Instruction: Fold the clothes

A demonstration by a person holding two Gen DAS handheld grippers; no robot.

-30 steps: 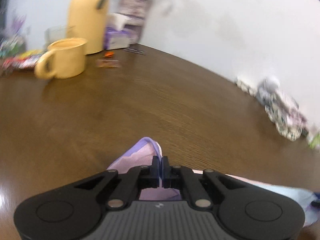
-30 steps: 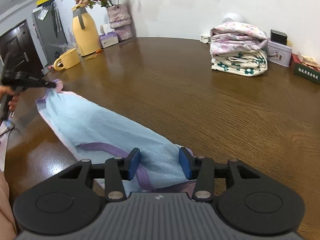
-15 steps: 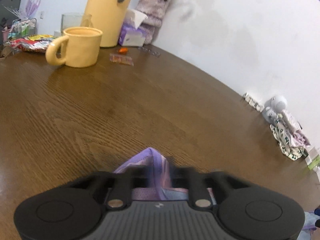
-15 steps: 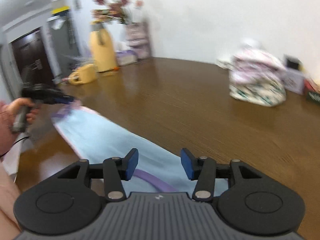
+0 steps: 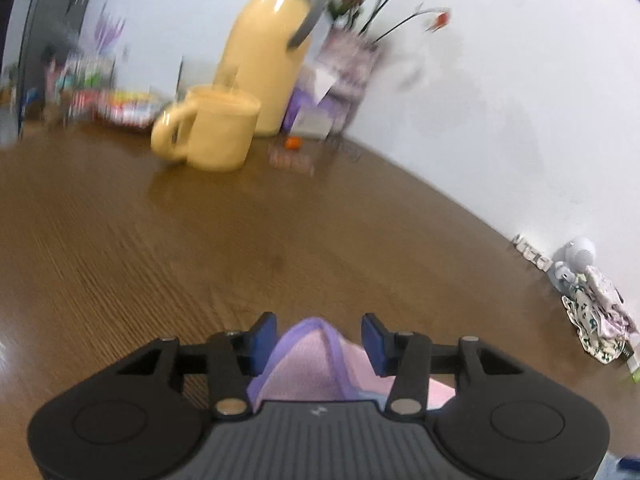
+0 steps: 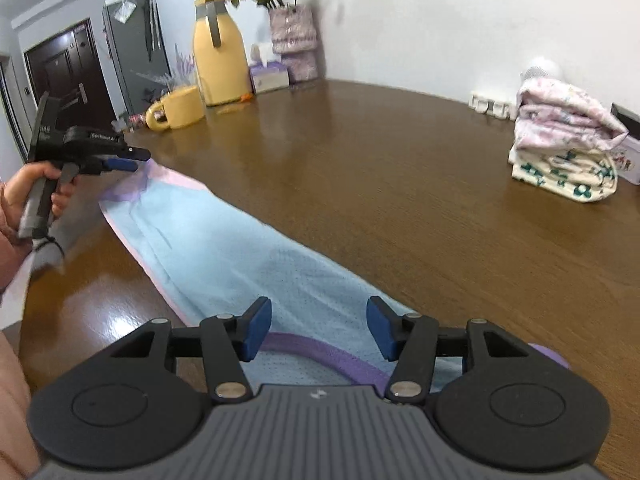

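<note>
A light blue garment [image 6: 240, 256] with pink and purple trim lies folded in a long strip on the brown table [image 6: 400, 184]. My left gripper [image 5: 319, 344] is open, its jaws apart on either side of the garment's pink and purple corner [image 5: 316, 360], which rests on the table. That gripper also shows in the right wrist view [image 6: 128, 160], at the strip's far end. My right gripper [image 6: 319, 330] is open and empty above the near end, by the purple band [image 6: 320, 356].
A yellow mug [image 5: 212, 132], yellow thermos [image 5: 268, 56], tissue box and flower vase [image 5: 348, 64] stand at the table's far left. A pile of folded floral clothes [image 6: 564, 144] sits at the right by the wall. Snack packets [image 5: 120, 100] lie beyond the mug.
My left gripper has opened and let go of the garment's corner, which now lies on the table. My right gripper stays open over the near end.
</note>
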